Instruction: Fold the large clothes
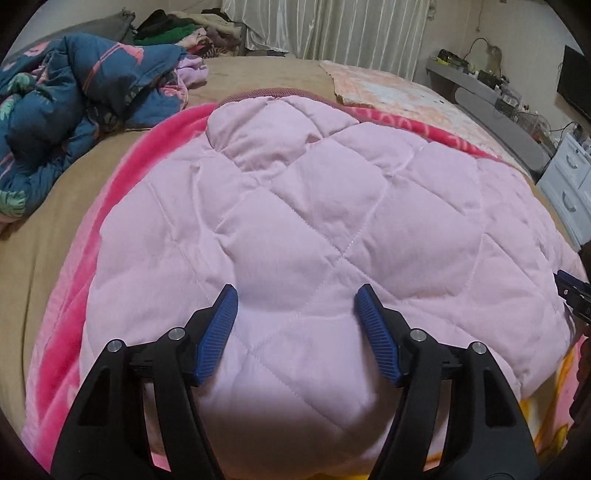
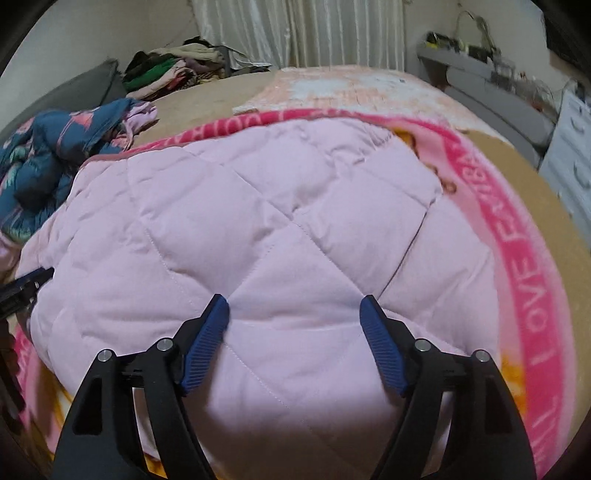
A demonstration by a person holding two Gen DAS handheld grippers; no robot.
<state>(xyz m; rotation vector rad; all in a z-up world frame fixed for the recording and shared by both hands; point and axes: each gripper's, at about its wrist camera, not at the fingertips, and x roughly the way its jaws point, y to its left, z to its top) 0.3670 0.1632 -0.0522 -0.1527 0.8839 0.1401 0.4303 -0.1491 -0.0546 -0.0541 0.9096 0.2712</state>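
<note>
A pale pink quilted garment [image 1: 314, 221] lies spread flat on a bright pink blanket [image 1: 122, 177] on the bed; it also shows in the right wrist view [image 2: 258, 221]. My left gripper [image 1: 295, 295] is open and empty, its blue-padded fingers [image 1: 221, 325] just above the garment's near part. My right gripper [image 2: 293, 304] is open and empty too, hovering over the garment's near right part. The right gripper's tip [image 1: 570, 284] shows at the right edge of the left wrist view. The left gripper's tip [image 2: 29, 280] shows at the left edge of the right wrist view.
A crumpled blue patterned quilt [image 1: 74, 96] lies at the left of the tan bed [image 1: 258, 74]. A pile of clothes [image 1: 177, 29] sits at the far end. A peach towel [image 1: 399, 92] lies far right. White drawers [image 1: 569, 184] and a grey shelf [image 1: 491, 99] stand at the right.
</note>
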